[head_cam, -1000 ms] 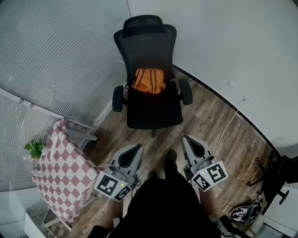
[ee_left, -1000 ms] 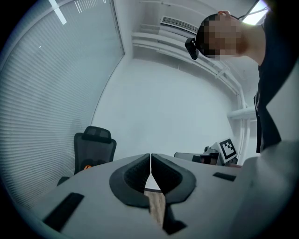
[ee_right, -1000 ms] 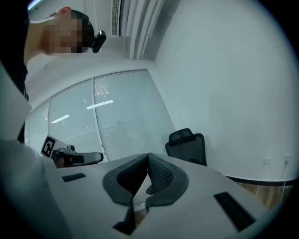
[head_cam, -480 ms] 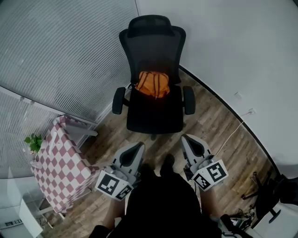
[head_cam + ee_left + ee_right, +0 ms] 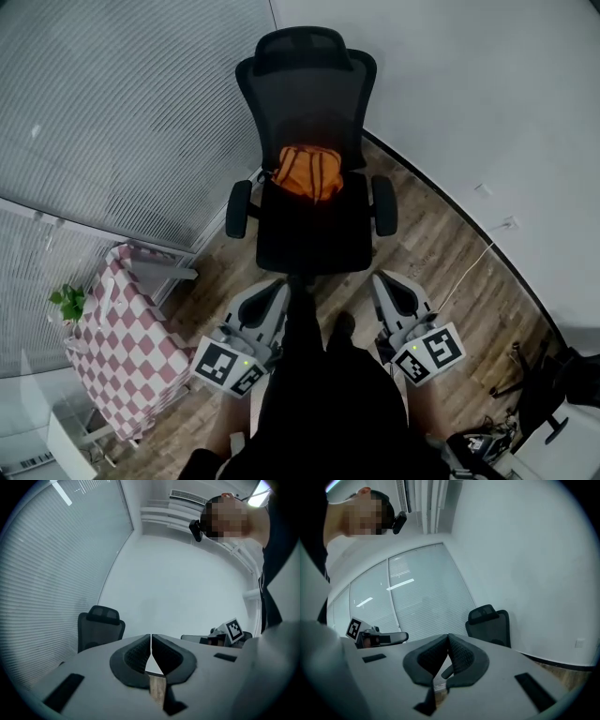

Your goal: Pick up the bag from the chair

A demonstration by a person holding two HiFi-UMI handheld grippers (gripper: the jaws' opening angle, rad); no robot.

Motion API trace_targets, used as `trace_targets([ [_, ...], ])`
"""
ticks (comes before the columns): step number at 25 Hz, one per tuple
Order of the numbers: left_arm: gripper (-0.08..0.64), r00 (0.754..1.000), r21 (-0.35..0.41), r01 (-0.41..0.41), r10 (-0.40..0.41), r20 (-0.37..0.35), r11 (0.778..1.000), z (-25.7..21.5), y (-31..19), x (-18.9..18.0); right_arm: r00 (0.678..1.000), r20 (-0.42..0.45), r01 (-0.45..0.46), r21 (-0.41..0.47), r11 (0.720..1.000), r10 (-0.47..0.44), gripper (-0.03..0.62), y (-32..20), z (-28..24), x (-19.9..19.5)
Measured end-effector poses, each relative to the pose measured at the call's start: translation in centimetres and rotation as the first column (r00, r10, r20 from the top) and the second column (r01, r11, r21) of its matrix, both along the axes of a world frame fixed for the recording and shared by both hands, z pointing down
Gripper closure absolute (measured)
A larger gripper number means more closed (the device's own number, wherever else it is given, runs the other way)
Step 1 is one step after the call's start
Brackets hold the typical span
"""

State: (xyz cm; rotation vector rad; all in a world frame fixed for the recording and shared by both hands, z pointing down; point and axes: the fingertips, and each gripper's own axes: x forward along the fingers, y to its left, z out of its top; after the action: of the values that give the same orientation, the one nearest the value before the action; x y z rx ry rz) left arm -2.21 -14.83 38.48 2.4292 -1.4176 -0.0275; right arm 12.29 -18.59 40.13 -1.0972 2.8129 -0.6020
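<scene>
Head view: we look steeply down onto the chair point(image 5: 312, 178). Gripper views: low, near level, along our jaws; all three share that chair.

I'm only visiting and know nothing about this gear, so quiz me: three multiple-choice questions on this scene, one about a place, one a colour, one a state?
1. Where is the bag?
A) on a shelf
B) on the chair, on its seat against the backrest
C) hanging from a hook

2. What colour is the bag?
A) orange
B) blue
C) green

3. How do the left claw's jaws stand?
A) wide apart
B) closed together, empty
C) clamped on the bag

Answers: 1 B, it lies on the black seat; 2 A, it is plainly orange; 3 B, the tips touch with nothing between.
</scene>
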Motion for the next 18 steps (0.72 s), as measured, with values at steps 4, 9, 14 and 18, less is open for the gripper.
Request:
trace_targets([
  [4,0.523,0.998,0.034,-0.058,0.058,-0.013,0.998,-0.8,-3.9,-1.3,0.999,-0.007,-0.053,0.020,0.998,0.054,0.572,-2.3,-1.1,-1.4],
  [9,0.523,0.989,0.075,-0.149,0.150,0.002,0.986,-2.0,-8.7,-2.3,0.995,-0.017,-0.099,0.052,0.994,0.100,0.572,-6.0,-2.9,-3.8],
  [14,0.523,0.979,0.079,-0.205,0.206,0.004,0.975,-1.7,-13.4,-5.3,0.988,-0.031,-0.148,0.052,0.988,0.150,0.572,-9.5,-3.1,-6.7],
  [18,0.523,0.971,0.065,-0.239,0.240,-0.009,0.969,-0.8,-16.6,-7.7,0.982,-0.043,-0.182,0.037,0.983,0.183,0.572,-11.4,-2.6,-9.2],
])
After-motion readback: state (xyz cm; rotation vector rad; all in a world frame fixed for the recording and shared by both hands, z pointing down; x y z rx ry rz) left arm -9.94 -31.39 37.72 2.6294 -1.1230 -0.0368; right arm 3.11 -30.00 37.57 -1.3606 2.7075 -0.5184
